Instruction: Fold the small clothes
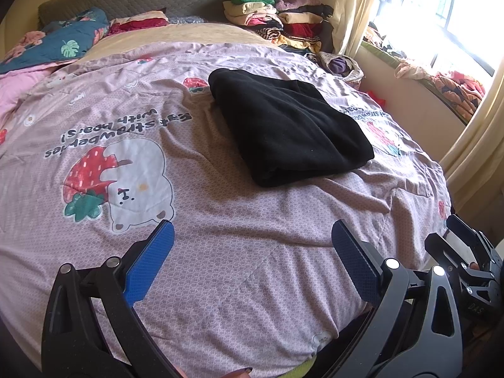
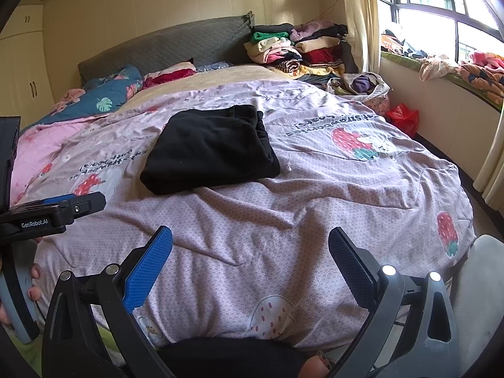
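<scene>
One black piece of clothing (image 1: 286,126) lies on the bed, in the middle of the left wrist view and a little left of the middle in the right wrist view. It looks soft, thick and fuzzy, so it would likely feel light and floppy, bend easily and not break. It should not slip much, because the cloth looks rough. A good place to take hold would be a corner or the thick folded edge nearest the cameras, where the layers stack up. It is plain black, already folded into a neat block with rounded edges, and it rests flat on the pink blanket (image 1: 220,252) with strawberry and bear pictures. The left gripper (image 1: 252,245) has its blue fingers (image 1: 151,261) spread wide apart and holds nothing. The right gripper (image 2: 250,249) is spread wide too, and it is empty. Both are near the lower edge of the frames, well apart from the black clothing.
</scene>
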The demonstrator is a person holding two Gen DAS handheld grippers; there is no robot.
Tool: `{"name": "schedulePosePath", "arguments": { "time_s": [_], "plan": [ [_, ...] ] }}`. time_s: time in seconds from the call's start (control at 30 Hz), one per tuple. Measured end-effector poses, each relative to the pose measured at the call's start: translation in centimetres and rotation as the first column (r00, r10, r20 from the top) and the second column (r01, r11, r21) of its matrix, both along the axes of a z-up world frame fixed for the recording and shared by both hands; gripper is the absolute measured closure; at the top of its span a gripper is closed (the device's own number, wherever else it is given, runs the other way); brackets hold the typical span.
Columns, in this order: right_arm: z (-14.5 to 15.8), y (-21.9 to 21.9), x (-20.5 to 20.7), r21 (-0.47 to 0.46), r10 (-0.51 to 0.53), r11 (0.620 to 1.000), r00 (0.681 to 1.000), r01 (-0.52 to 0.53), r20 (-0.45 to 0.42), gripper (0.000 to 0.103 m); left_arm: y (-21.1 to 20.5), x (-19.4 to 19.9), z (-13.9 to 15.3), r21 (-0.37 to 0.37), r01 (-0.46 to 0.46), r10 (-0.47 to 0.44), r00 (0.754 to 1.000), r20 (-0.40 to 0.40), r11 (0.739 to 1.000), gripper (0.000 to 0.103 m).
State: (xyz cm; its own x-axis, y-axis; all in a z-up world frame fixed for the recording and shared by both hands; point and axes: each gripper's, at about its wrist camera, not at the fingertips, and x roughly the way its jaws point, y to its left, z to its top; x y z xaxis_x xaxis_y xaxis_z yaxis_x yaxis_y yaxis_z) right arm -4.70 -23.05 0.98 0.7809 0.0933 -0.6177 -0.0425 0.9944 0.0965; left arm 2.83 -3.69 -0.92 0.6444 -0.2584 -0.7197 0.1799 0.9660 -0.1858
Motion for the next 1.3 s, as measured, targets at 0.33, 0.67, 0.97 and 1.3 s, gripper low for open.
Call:
{"name": "schedulePosePath", "arguments": {
  "time_s": [0.33, 0.67, 0.97, 1.3],
  "plan": [
    [0.0, -0.1, 0.0, 0.0, -0.002, 1.0, 1.0, 0.002, 0.001, 0.004, 0.0, 0.1, 0.0, 0.001, -0.001, 0.001, 1.0, -0.001, 1.0, 0.009],
    [0.0, -0.4, 0.0, 0.001, -0.003, 1.0, 1.0, 0.003, -0.001, 0.004, 0.0, -0.1, -0.1, 0.013, -0.004, 0.004, 1.0, -0.002, 1.0, 0.009],
    [0.0, -0.5, 0.0, -0.003, -0.007, 1.0, 1.0, 0.007, 0.0, 0.004, 0.1, -0.1, -0.2, 0.014, -0.006, 0.006, 1.0, -0.006, 1.0, 0.009],
    [-0.1, -2.5, -0.3, 0.02, -0.066, 0.998, 0.998, 0.066, -0.002, 0.004, 0.6, 0.7, -1.1, 0.01, 0.002, -0.002, 0.999, -0.042, 1.0, 0.009]
  ]
}}
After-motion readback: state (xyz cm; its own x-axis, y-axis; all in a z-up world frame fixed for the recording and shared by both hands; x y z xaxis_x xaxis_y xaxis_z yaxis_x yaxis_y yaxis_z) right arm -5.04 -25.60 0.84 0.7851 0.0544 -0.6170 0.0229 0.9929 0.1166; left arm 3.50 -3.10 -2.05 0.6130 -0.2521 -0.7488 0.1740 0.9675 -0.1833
